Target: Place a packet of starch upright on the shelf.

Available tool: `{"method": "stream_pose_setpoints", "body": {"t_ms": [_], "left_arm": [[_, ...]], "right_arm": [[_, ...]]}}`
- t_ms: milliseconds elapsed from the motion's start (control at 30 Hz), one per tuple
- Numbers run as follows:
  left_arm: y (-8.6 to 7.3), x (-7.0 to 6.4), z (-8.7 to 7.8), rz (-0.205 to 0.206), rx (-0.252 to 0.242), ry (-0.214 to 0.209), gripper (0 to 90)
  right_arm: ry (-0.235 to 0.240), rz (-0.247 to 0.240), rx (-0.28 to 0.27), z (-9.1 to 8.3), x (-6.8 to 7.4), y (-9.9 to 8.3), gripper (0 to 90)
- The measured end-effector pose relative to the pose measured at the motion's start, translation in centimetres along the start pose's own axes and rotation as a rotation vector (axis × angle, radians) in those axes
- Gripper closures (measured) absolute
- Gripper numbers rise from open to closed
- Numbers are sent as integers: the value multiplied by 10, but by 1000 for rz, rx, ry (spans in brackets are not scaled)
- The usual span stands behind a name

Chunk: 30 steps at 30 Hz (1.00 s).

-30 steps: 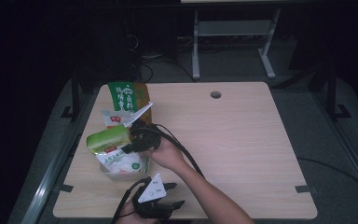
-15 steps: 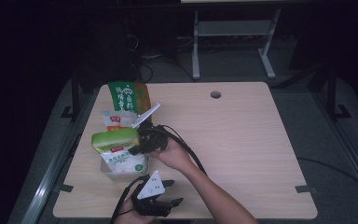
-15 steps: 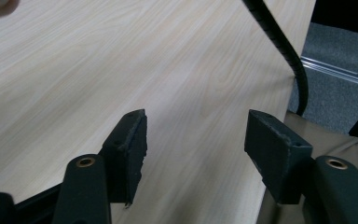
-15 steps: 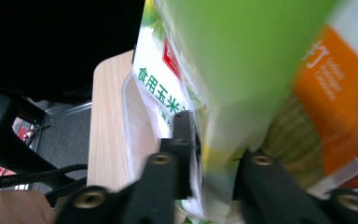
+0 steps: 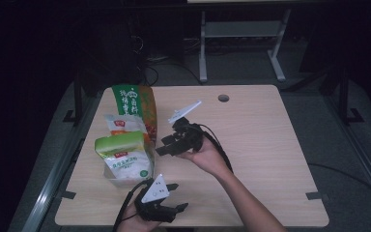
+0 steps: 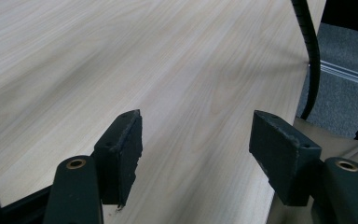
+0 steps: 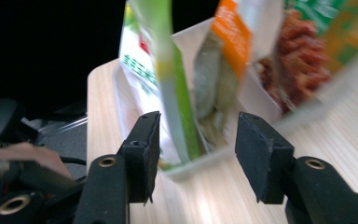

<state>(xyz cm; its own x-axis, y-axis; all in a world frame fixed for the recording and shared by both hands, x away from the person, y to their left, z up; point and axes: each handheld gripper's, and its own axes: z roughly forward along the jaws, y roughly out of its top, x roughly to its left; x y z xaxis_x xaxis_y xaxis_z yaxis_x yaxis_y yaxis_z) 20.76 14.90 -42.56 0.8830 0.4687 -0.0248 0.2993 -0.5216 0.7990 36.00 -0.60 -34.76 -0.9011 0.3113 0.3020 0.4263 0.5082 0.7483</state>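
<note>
Three snack bags stand together at the table's left: a green-topped white bag [image 5: 123,155] in front, a white and orange bag [image 5: 121,124] behind it, and a tall green bag [image 5: 134,102] at the back. My right gripper [image 5: 164,145] is open just right of the green-topped bag, apart from it. In the right gripper view the gripper [image 7: 193,156] has its jaws spread before that bag [image 7: 168,79], which stands edge-on in a shallow white tray [image 7: 193,165]. My left gripper [image 5: 178,196] lies open near the front edge; its jaws [image 6: 196,158] hold nothing over bare wood.
The wooden table [image 5: 261,145] has a cable hole [image 5: 223,98] at the back. A black cable [image 6: 307,46] hangs past the table edge. A metal stand [image 5: 241,34] is on the floor behind.
My right gripper has let go of the green-topped bag and drawn back to the right. The bag now stands in front of the other bags. The left gripper has barely moved.
</note>
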Motion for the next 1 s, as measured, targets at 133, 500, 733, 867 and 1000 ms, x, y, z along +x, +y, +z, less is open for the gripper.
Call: {"method": "stream_pose_setpoints", "body": {"t_ms": [133, 500, 733, 867, 1000], "left_arm": [[1, 1, 0, 6, -2, 6, 336], [0, 4, -2, -6, -11, 10, 328], [1, 5, -4, -3, -4, 13, 326], [1, 5, -4, -7, -10, 9, 323], [1, 4, -4, -5, -15, 5, 317]], "right_arm": [[-38, 17, -3, -17, -8, -14, 462], [-124, 60, 9, -59, -18, -58, 426], [-163, 105, 13, -80, -21, -91, 409], [-185, 124, 14, -89, -22, -110, 395], [-200, 139, 2, -97, -21, -128, 373]]}}
